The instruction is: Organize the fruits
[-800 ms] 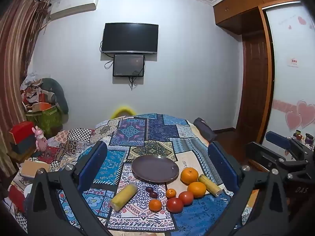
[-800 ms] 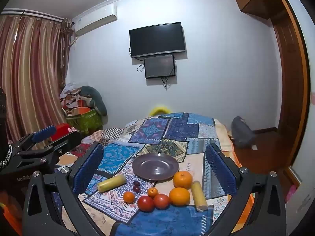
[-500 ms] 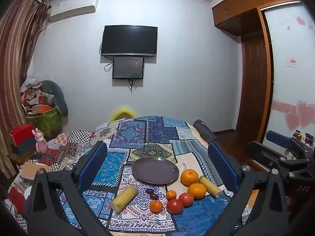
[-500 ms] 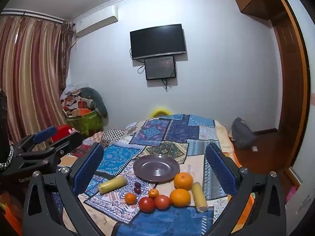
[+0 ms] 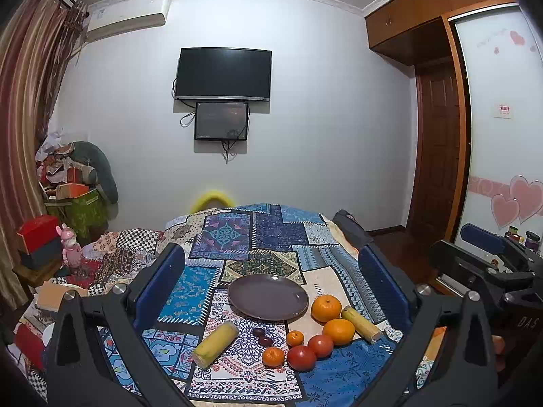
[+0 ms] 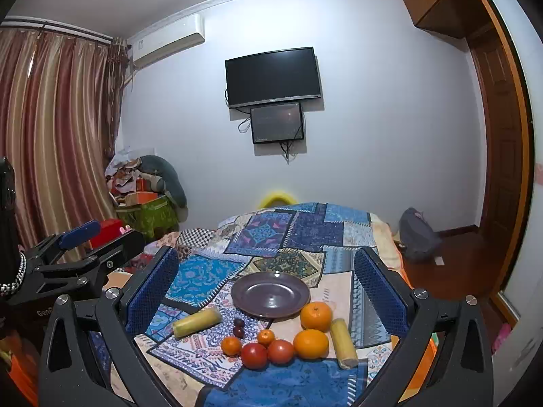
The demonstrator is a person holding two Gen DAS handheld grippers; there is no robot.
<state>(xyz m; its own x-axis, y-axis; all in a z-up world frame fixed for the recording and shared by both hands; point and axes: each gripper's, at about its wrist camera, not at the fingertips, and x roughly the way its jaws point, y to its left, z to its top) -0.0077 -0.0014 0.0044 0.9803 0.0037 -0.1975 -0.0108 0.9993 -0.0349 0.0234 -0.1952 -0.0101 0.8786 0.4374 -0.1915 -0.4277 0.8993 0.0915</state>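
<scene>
Looking through left wrist view: your left gripper [image 5: 271,288] spread wide, nothing between pads, hovering over patchwork cloth [image 5: 237,237]. Empty plate [image 5: 268,296] ahead. Two oranges [image 5: 326,308], two tomatoes [image 5: 302,357], two mandarins [image 5: 273,356], corn [image 5: 215,344] near its front rim; second corn piece right of oranges.

Right wrist view: your right gripper [image 6: 268,285] likewise released, holding nothing. Same fruit cluster below plate; dark grapes [image 6: 238,327] between corn and mandarins.

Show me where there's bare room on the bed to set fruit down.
The plate is bare. The quilt beyond it is open up to the far edge. Crowded: the near strip, from the left corn cob past the tomatoes to the right corn cob.
</scene>
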